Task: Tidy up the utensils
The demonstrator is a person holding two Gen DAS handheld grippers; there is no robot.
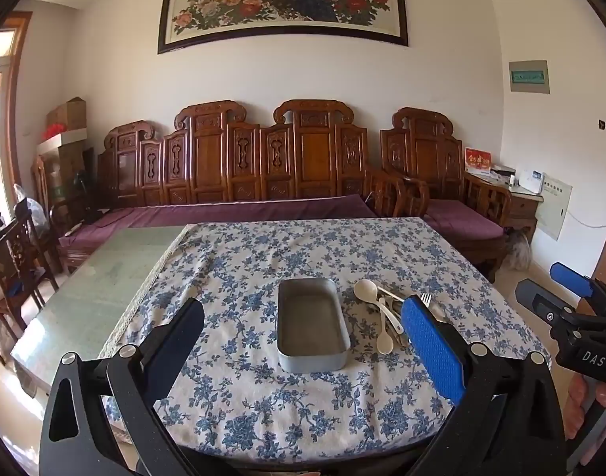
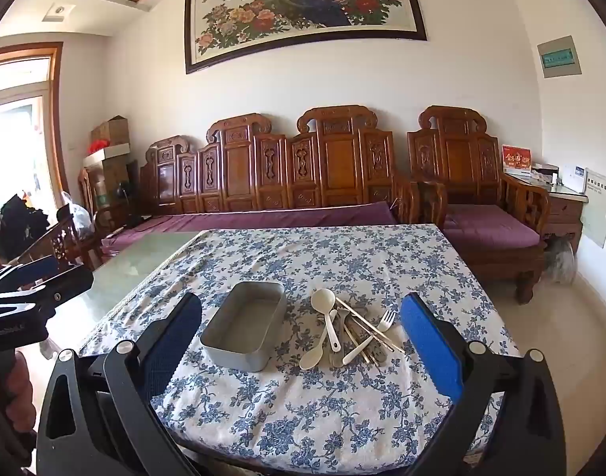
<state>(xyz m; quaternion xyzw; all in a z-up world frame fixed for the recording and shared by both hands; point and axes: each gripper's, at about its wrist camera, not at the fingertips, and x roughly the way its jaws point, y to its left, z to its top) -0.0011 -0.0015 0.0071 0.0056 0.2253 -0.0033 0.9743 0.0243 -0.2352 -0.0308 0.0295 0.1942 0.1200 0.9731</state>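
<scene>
Both sets of jaws wide open, empty: left gripper (image 1: 303,341), right gripper (image 2: 301,341). Utensil pile (image 2: 352,331) sits ahead on tabletop (image 2: 303,408), right of metal tray (image 2: 243,327), clear of both.

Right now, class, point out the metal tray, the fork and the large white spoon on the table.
metal tray (image 2: 239,327): right wrist view, on its bare inner floor.
fork (image 2: 386,320): right wrist view, on its tines.
large white spoon (image 2: 323,301): right wrist view, on its bowl.
</scene>
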